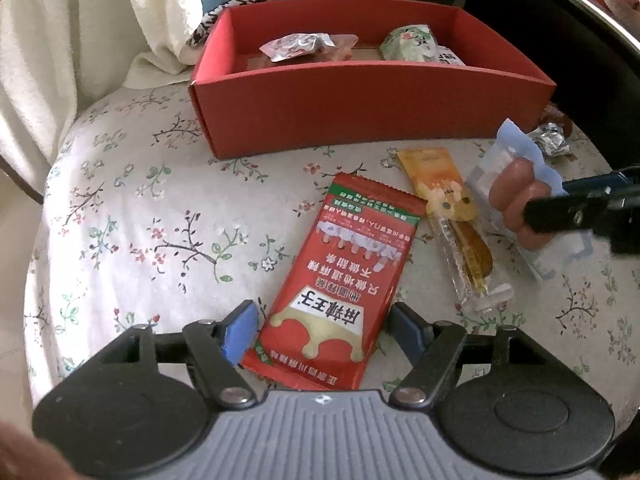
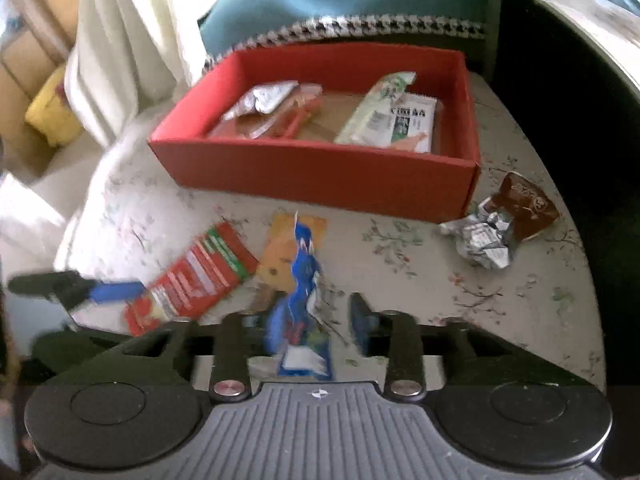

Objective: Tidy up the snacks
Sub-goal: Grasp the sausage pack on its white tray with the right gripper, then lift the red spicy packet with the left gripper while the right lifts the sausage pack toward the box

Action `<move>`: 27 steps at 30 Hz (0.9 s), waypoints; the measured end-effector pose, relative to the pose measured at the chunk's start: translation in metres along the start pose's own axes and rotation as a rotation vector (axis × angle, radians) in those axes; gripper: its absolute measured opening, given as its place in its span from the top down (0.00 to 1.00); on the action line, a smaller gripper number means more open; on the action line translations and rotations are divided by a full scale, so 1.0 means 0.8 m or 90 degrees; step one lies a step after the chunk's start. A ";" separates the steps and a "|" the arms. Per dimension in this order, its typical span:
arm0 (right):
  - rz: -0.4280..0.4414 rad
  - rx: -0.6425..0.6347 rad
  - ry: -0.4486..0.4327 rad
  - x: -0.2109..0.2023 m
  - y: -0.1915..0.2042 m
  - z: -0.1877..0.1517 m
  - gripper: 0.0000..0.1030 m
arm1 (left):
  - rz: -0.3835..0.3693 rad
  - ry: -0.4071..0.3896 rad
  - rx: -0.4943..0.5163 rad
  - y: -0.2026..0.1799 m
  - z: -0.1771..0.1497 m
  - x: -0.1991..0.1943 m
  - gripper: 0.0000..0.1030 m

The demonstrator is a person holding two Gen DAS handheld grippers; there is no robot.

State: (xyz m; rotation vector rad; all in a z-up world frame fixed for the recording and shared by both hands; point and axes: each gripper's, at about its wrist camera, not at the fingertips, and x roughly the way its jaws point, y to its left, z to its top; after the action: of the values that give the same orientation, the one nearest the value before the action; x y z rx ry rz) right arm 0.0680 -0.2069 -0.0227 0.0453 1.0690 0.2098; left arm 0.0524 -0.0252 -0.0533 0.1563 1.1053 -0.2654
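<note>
- My right gripper [image 2: 312,320] has a blue sausage packet [image 2: 302,300] standing edge-on between its fingers; blur hides whether they pinch it.
- The red box [image 2: 320,172] ahead holds a silver-pink wrapper [image 2: 268,98] and green-white packets [image 2: 390,114].
- A red sachet [image 2: 192,276] and an orange packet [image 2: 286,252] lie on the floral cloth [image 2: 520,292].
- My left gripper's blue finger [image 2: 116,292] touches the sachet.
- A crumpled foil-and-brown wrapper [image 2: 500,224] lies right of the box.

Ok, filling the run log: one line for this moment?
left claw: open, astride red packet | right claw: shut on blue-white sausage pack | red box: holds snacks
</note>
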 end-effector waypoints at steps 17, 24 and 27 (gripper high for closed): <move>-0.128 -0.049 0.048 0.044 0.001 -0.002 0.18 | -0.010 0.008 0.013 0.008 0.019 0.013 0.23; -0.106 -0.047 0.059 0.060 0.005 -0.005 0.28 | 0.012 -0.007 0.077 -0.001 0.029 0.025 0.06; -0.104 -0.042 0.057 0.058 0.006 -0.011 0.28 | -0.025 0.009 0.046 0.009 0.037 0.025 0.24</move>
State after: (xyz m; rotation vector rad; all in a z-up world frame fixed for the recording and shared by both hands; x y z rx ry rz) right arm 0.0815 -0.1936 -0.0665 -0.1109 1.1486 0.1006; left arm 0.0885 -0.0286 -0.0582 0.2009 1.1150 -0.3396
